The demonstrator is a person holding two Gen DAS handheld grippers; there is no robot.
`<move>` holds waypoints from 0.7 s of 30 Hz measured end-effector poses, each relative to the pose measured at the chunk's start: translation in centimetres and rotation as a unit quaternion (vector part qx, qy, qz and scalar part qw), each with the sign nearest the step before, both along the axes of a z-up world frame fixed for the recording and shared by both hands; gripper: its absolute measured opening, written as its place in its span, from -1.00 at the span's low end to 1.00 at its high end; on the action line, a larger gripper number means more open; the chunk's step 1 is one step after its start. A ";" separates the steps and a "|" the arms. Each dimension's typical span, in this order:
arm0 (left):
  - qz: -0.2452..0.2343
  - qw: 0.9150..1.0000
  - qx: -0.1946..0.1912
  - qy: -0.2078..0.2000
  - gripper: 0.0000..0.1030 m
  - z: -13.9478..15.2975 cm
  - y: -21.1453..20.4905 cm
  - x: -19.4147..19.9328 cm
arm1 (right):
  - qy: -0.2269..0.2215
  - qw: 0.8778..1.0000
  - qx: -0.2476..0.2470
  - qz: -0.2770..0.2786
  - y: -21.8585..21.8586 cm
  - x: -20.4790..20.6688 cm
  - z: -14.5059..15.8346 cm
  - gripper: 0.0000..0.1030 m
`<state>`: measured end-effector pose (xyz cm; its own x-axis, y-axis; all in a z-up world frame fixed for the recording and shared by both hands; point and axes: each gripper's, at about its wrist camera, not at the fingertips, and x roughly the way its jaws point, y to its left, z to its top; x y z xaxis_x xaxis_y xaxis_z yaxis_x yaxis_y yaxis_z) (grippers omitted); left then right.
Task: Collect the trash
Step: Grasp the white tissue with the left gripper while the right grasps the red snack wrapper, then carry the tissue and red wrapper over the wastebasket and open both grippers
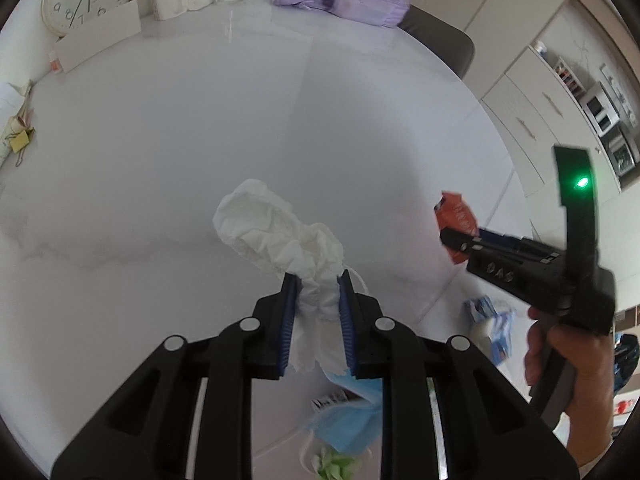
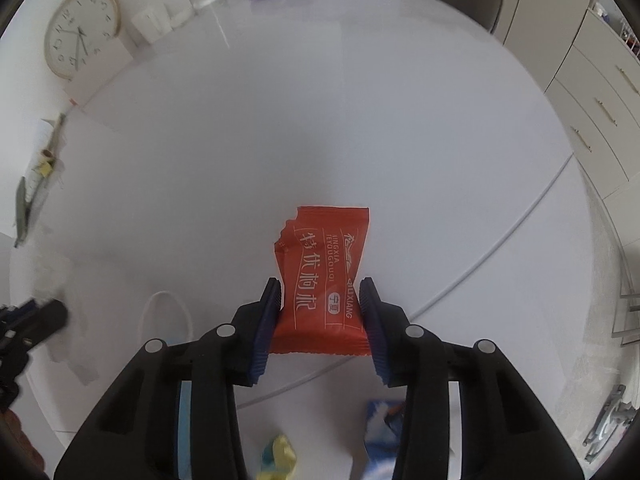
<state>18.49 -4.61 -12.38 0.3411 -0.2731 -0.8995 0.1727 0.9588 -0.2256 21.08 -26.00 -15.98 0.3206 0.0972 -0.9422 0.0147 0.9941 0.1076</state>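
1. Left hand-held gripper is clamping a crumpled white tissue; the jaws are nearly closed, with only the wad's narrow neck between the blue ribbed pads.
2. The tissue is soft, creased paper. Its long axis is running forward along the fingers, and the bulk is sticking out past the tips, above the white desk.
3. Right hand-held gripper is pinching a red snack wrapper; the jaws are partly closed across the wrapper's width, pads touching both edges.
4. The wrapper is thin glossy film with a torn top edge and white print. Its long axis is also pointing forward, away from the wrist.
5. Taking the wrapper as landmark: the tissue is sitting to its left, well apart and at a similar height. The left view is showing the right tool with the wrapper out at the desk's rim.
6. More litter is lying below the wrapper, nearer the person: a blue face mask, a green scrap, a yellow scrap and a blue-white packet.
7. No bin is showing in either view, so I cannot tell the drop direction.
8. Judgement: both picks look done and the drop-off is next. The right hand-held gripper is nearer the rim. The tissue grip is on a thin neck, so it could tear or slip.
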 end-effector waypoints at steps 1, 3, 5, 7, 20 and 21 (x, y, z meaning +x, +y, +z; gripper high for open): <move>-0.004 1.000 0.002 -0.003 -0.60 0.5 -0.5 -0.6 | -0.008 1.000 0.005 0.001 -0.4 -0.8 1.0 -0.20; -0.019 1.000 0.002 -0.011 -0.60 1.4 -1.3 -2.0 | -0.018 1.000 0.006 0.000 -1.1 -2.6 2.4 -0.20; -0.038 0.999 0.005 -0.019 -0.60 2.5 -3.5 -3.6 | -0.029 1.000 0.007 -0.003 -2.4 -5.2 4.2 -0.20; -0.058 0.998 0.006 -0.023 -0.60 3.2 -5.2 -5.7 | -0.037 0.999 0.005 -0.010 -3.9 -8.7 5.7 -0.20; -0.251 0.968 0.007 -0.002 -0.60 3.1 -18.7 -22.6 | -0.012 0.992 0.026 -0.125 -12.2 -34.1 4.9 -0.19; -0.261 0.965 0.008 0.001 -0.60 3.0 -19.4 -23.4 | -0.006 0.991 0.025 -0.133 -12.5 -35.7 4.4 -0.19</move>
